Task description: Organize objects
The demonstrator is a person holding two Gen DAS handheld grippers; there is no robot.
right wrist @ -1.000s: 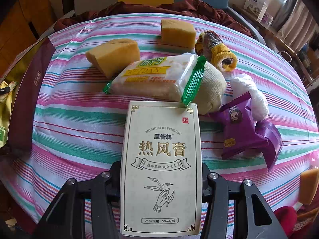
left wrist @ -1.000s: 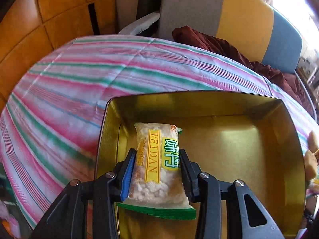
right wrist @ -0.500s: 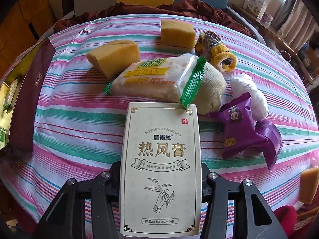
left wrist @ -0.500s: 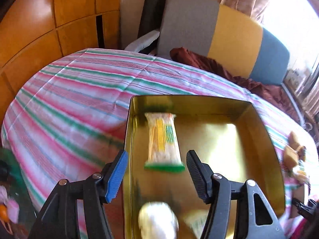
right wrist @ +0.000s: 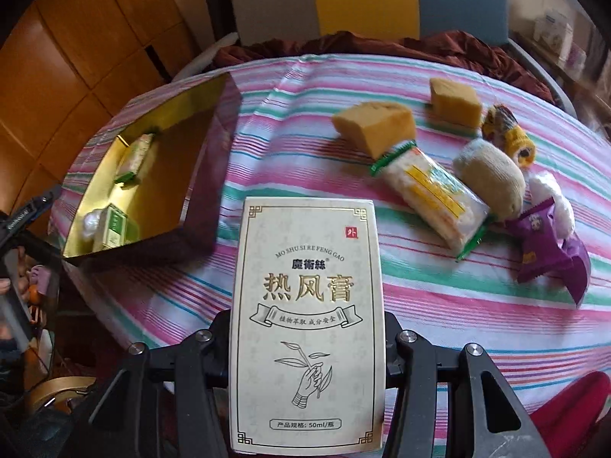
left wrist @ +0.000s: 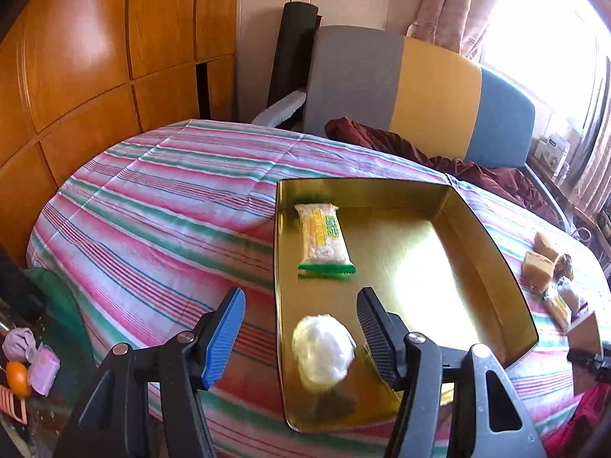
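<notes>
A gold tin (left wrist: 492,244) lies open on the striped cloth. In it rest a green-edged snack packet (left wrist: 322,240) and a white ball (left wrist: 322,347). My left gripper (left wrist: 301,294) hangs open above the tin's near left side, holding nothing. My right gripper (right wrist: 307,328) is shut on a white carton (right wrist: 305,305) with gold lettering, raised over the cloth. To its left the tin (right wrist: 198,175) also holds a small green box (right wrist: 114,229). Right of the carton lie a second snack packet (right wrist: 431,191), two cake pieces (right wrist: 374,129), rolled socks (right wrist: 490,175) and a purple packet (right wrist: 546,244).
A chair with a grey, yellow and blue back (left wrist: 420,87) stands behind the table, with maroon cloth (left wrist: 382,141) draped on it. Wooden panels (left wrist: 95,57) fill the left. Small clutter sits low at the left beyond the table edge (left wrist: 23,374).
My left gripper opened and let go of the snack packet, which now lies in the tin, then drew back and up. My right gripper rose and swung left with the carton, bringing the tin into view.
</notes>
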